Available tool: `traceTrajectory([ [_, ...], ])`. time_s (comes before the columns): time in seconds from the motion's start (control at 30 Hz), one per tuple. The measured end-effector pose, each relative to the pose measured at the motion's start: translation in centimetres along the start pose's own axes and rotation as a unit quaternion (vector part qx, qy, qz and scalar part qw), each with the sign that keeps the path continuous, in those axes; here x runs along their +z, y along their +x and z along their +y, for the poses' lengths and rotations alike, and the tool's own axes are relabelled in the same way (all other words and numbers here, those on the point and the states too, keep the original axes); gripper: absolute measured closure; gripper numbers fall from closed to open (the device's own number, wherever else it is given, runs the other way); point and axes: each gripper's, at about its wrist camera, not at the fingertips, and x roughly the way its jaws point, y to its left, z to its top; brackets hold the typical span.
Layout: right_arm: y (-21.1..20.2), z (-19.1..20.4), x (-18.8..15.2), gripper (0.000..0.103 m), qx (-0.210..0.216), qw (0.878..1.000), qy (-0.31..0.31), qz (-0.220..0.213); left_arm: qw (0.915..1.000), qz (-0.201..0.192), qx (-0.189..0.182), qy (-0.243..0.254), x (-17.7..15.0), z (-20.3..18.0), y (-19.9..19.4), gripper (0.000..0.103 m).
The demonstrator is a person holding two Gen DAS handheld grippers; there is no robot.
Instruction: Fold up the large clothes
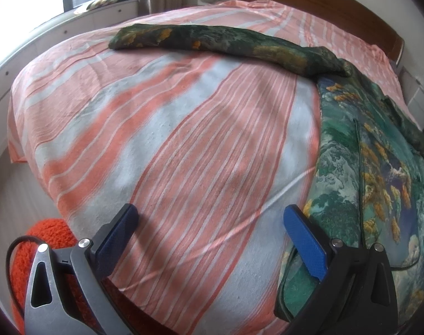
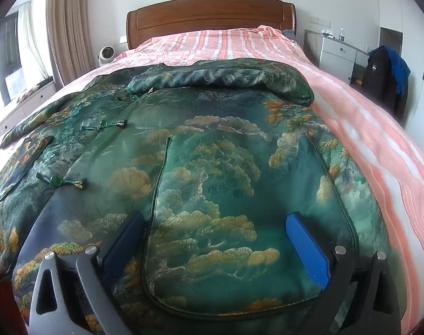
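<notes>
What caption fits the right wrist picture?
Open right gripper poised over a green patterned jacket spread on the striped bed.

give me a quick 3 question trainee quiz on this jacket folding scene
1. True or false: the left gripper is shut on the green jacket.
2. Multiple choice: in the left wrist view, the outstretched sleeve lies on
A. the striped bedsheet
B. the floor
C. the wooden headboard
3. Fill in: the right gripper hovers open over the jacket's ____ pocket.

Key
1. False: its jaws are open, with only bedsheet between them.
2. A
3. Patch: the piped outline of the pocket runs between the two fingers.
</notes>
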Motion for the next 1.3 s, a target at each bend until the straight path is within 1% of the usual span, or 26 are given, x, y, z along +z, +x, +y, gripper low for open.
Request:
traceTrajectory([
  [1.1, 0.0, 0.1, 0.0, 0.001, -0.003, 1.000, -0.006, 0.001, 1.0000, 0.000, 0.006, -0.002, 0.1, -0.2, -0.1, 0.000],
  [1.17, -0.1, 0.1, 0.0, 0.001, -0.004, 1.000, -0.006, 0.001, 1.0000, -0.002, 0.003, -0.005, 0.2, -0.1, -0.3, 0.000],
  [1.3, 0.0, 0.1, 0.0, 0.001, -0.003, 1.000, -0.008, 0.002, 0.9998, -0.005, -0.019, -0.010, 0.4, 0.2, -1.1, 0.001],
])
